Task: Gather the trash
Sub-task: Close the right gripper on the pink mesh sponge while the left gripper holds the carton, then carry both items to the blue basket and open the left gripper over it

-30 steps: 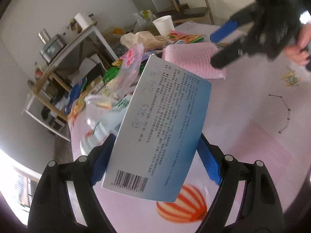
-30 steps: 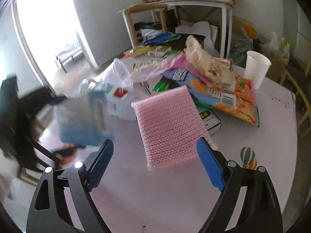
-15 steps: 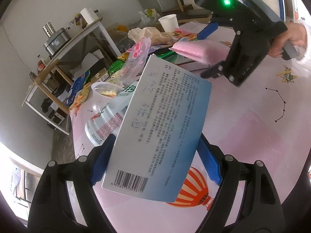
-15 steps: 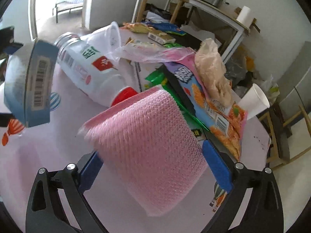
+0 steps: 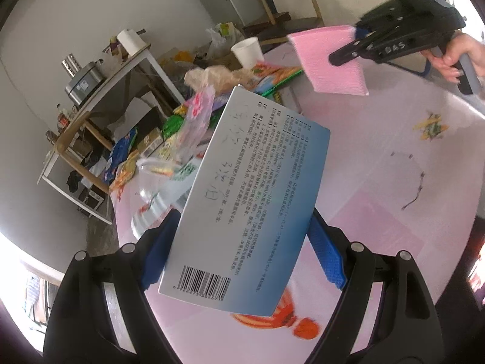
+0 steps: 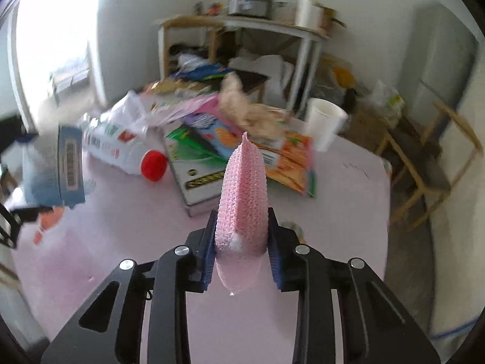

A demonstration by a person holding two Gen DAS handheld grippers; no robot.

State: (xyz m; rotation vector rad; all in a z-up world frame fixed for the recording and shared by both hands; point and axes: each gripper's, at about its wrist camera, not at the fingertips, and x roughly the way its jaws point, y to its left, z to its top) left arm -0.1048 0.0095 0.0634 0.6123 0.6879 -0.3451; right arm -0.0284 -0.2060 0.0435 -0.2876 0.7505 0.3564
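Observation:
A silver-blue carton (image 5: pixel 248 200) with a barcode and printed text is clamped between the blue pads of my left gripper (image 5: pixel 242 251), lifted over the pink tablecloth. My right gripper (image 6: pixel 241 242) is closing its jaws on a pink foam wrap (image 6: pixel 242 194), which is folded upright between the pads. The left wrist view shows that same pink foam wrap (image 5: pixel 330 57) hanging from the right gripper (image 5: pixel 357 39) at the upper right, with a person's hand (image 5: pixel 454 60) on the handle. In the right wrist view the carton (image 6: pixel 54 166) appears blurred at the left.
A heap of litter lies on the table: a white bottle with a red cap (image 6: pixel 121 148), snack bags (image 6: pixel 282 157), a green-and-black box (image 6: pixel 194 163), a crumpled tan bag (image 5: pixel 212 75), a paper cup (image 6: pixel 324 121). A side table (image 6: pixel 242 30) and wooden chair (image 6: pixel 424 163) stand beyond.
The right gripper has shut on the pink foam, folding it from flat to a narrow upright wedge, and lifted it away from the litter pile. The left gripper still holds the carton.

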